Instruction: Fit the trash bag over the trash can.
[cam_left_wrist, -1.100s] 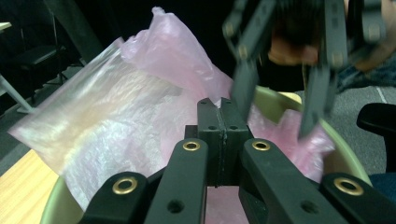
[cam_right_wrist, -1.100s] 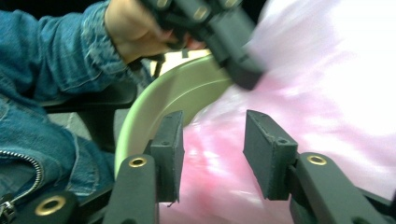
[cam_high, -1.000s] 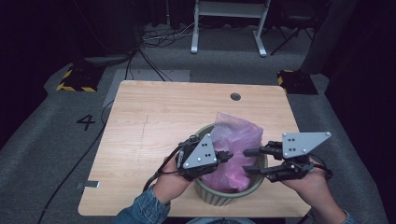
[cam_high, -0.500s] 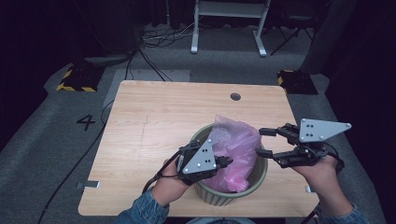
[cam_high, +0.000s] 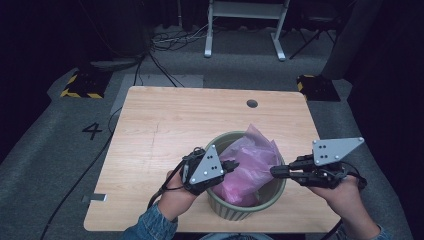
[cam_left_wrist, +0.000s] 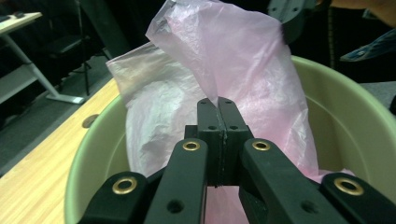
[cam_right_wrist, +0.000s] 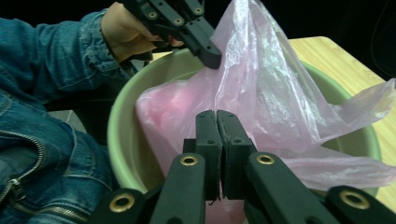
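Observation:
A pale green bin (cam_high: 235, 212) stands near the table's front edge with a pink plastic bag (cam_high: 250, 160) in it. My left gripper (cam_high: 234, 166) reaches over the bin's left rim, shut on a fold of the bag (cam_left_wrist: 224, 60) that rises from its tips (cam_left_wrist: 217, 100). My right gripper (cam_high: 274, 172) comes in over the right rim. Its jaws have just been closing and now stand together (cam_right_wrist: 216, 113), with the bag's film (cam_right_wrist: 280, 93) pinched at their tips. The right gripper view also takes in the left gripper (cam_right_wrist: 210, 58) at the far rim of the bin (cam_right_wrist: 116, 135).
The wooden table (cam_high: 165, 125) has a round hole (cam_high: 252, 103) near its back edge. A white desk frame (cam_high: 245, 25) and cables lie on the floor beyond. A yellow-black block (cam_high: 82, 85) sits at the left. A denim sleeve (cam_right_wrist: 46, 93) is close to the bin.
My right gripper stood open to the right of the bin half a second ago; it has come back left to the bag and shut. The left gripper has stayed shut on the bag.

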